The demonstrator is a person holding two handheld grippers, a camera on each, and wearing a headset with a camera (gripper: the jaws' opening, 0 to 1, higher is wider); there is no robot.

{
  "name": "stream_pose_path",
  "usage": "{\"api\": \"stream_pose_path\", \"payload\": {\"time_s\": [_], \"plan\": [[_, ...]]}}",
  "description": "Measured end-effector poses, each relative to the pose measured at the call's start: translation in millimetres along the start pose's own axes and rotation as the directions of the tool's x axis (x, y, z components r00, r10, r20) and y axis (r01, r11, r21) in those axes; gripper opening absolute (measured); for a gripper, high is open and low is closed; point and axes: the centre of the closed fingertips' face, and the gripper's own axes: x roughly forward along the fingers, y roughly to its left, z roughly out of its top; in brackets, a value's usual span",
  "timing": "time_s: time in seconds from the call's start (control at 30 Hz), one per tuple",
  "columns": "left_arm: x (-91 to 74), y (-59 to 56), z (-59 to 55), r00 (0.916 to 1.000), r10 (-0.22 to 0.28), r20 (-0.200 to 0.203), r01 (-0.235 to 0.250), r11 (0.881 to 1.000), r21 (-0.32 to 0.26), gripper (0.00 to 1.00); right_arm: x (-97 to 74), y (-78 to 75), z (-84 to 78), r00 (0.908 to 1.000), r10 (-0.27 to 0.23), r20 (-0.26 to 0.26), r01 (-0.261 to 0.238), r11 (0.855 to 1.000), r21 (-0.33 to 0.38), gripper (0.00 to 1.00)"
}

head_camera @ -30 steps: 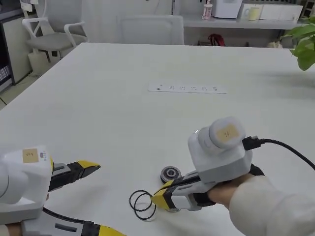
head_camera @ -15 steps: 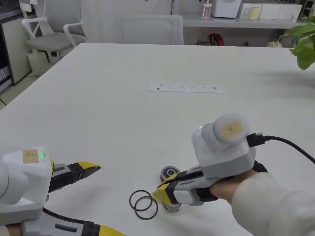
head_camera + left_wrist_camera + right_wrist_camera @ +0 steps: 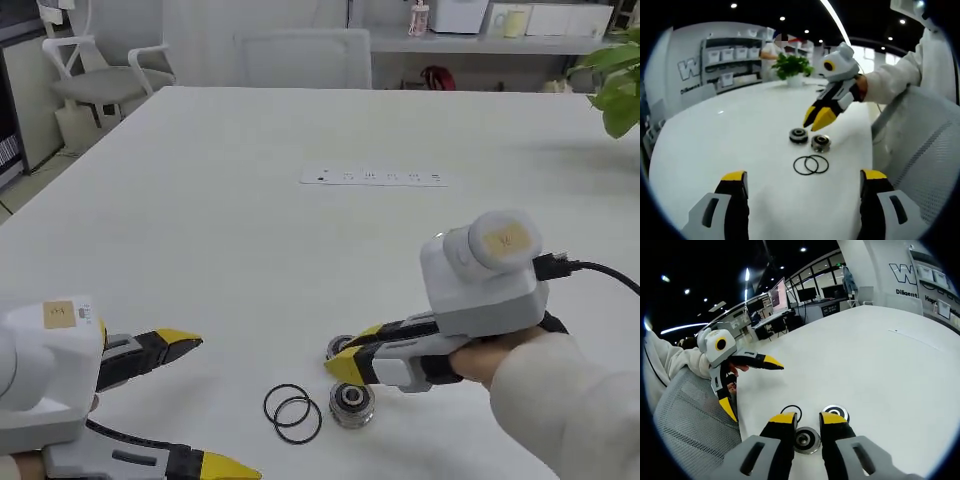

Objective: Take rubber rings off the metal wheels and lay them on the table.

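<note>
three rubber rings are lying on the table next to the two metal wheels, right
Not quite: there are two rubber rings, overlapping, not three. They lie on the table next to the two metal wheels, as the left gripper view shows.

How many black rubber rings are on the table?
2. The rubber rings lie overlapping on the table, left of the nearer metal wheel in the head view. Others could hide on the wheels.

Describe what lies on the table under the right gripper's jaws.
Two things sit on the table below the right gripper. The nearer wheel shows whole, and the farther wheel is partly covered by the gripper in the head view.
</note>
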Motion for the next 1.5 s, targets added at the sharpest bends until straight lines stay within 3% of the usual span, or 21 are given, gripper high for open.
{"api": "stream_pose_path", "payload": {"time_s": [0.17,0.23,0.47,0.7,0.83,1.0,1.07,1.2,1.37,1.5], "plan": [[-0.3,0.5,2.1,0.9999,-0.004,0.014,0.004,1.000,-0.025,0.93,-6.7,-10.9,5.3,0.9993,-0.022,0.032,0.022,1.000,0.012,0.21],[-1.3,2.6,9.3,0.9986,-0.001,0.053,0.004,0.998,-0.064,0.93,-10.3,-14.9,7.6,0.9984,-0.030,0.049,0.029,0.999,0.020,0.21],[-5.7,11.7,21.3,0.9958,0.018,0.090,-0.010,0.996,-0.088,0.91,-20.4,-32.1,12.8,0.9931,-0.069,0.095,0.065,0.997,0.040,0.26],[-11.6,25.5,45.2,0.9925,0.037,0.117,-0.032,0.999,-0.041,0.90,-24.7,-40.9,13.2,0.9900,-0.092,0.108,0.087,0.995,0.048,0.26],[-13.5,33.7,62.8,0.9911,0.021,0.132,-0.018,1.000,-0.021,0.90,-26.4,-43.8,12.5,0.9892,-0.096,0.110,0.092,0.995,0.049,0.26],[-9.3,44.2,80.4,0.9956,0.002,0.094,-0.008,0.998,0.066,0.90,-27.5,-47.6,10.4,0.9893,-0.100,0.106,0.095,0.994,0.048,0.26],[-5.9,45.4,89.5,0.9961,-0.012,0.087,0.004,0.996,0.095,0.90,-27.8,-48.5,9.9,0.9893,-0.100,0.107,0.095,0.994,0.050,0.26],[2.8,44.9,110.9,0.9915,-0.043,0.123,0.030,0.994,0.107,0.89,-28.9,-48.9,9.4,0.9891,-0.102,0.107,0.097,0.994,0.046,0.26],[21.6,45.4,128.2,0.9905,-0.069,0.119,0.052,0.989,0.141,0.87,-29.3,-48.4,8.7,0.9896,-0.100,0.103,0.098,0.995,0.027,0.26],[39.6,38.7,137.2,0.9890,-0.107,0.102,0.086,0.979,0.186,0.82,-26.7,-49.1,2.4,0.9918,-0.097,0.082,0.097,0.995,0.014,0.27]]}}
